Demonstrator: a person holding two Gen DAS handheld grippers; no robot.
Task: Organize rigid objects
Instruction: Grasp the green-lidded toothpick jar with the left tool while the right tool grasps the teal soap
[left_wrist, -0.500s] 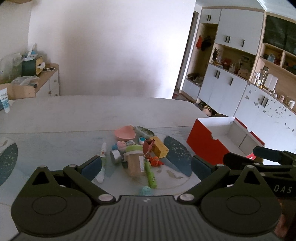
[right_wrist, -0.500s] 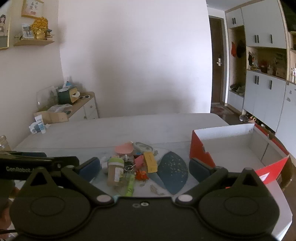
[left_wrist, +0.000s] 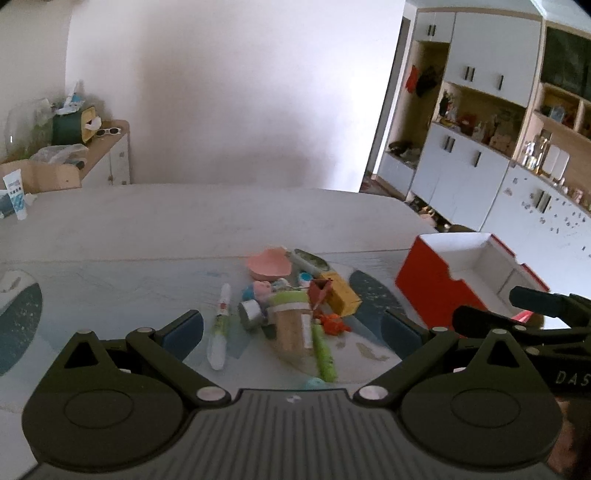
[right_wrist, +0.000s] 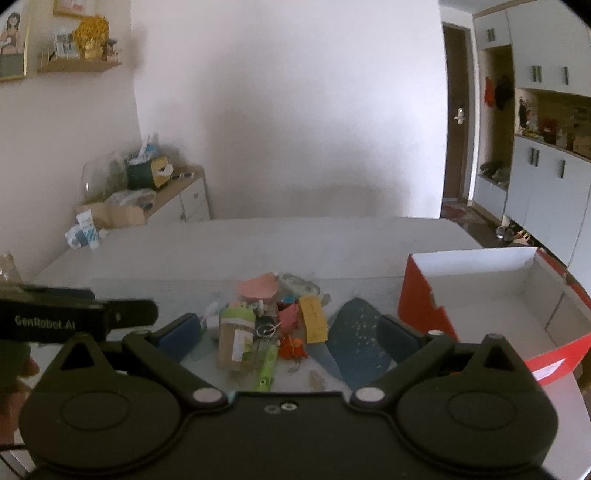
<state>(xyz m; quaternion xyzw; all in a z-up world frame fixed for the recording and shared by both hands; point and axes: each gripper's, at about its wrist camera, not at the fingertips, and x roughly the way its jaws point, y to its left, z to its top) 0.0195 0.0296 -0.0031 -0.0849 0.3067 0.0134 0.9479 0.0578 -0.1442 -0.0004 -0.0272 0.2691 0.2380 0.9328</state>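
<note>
Left gripper: jaws spread fully, nothing between the pads, hovering above the near side of the pile, tilted down toward it
Right gripper: likewise wide open and empty, aimed down at the same pile from slightly further right
Pile: clustered mid-table on the patterned mat; red box open-topped at the right, apparently empty, well apart from the pile
Step in hand: probably choosing a first piece to lift toward the box
Good first pick: yellow block on the right edge of the pile, nearest the box, flat sides suit the pads
Alternative: white tube lying alone at the left, clear of neighbours, easy to straddle across its narrow width
Jar: lying on its side with a green lid, likely to roll; best gripped across the body, not the lid
Green stick: touching the jar, liable to shift when the jar is lifted
Pink dish: at the far side, best left until nearer pieces are gone
Hard to make out: small pieces behind the jar overlap and blur; orange toy shape unclear
Hidden: near table edge and a turquoise item behind the gripper body
Cut off: the box's right end
</note>
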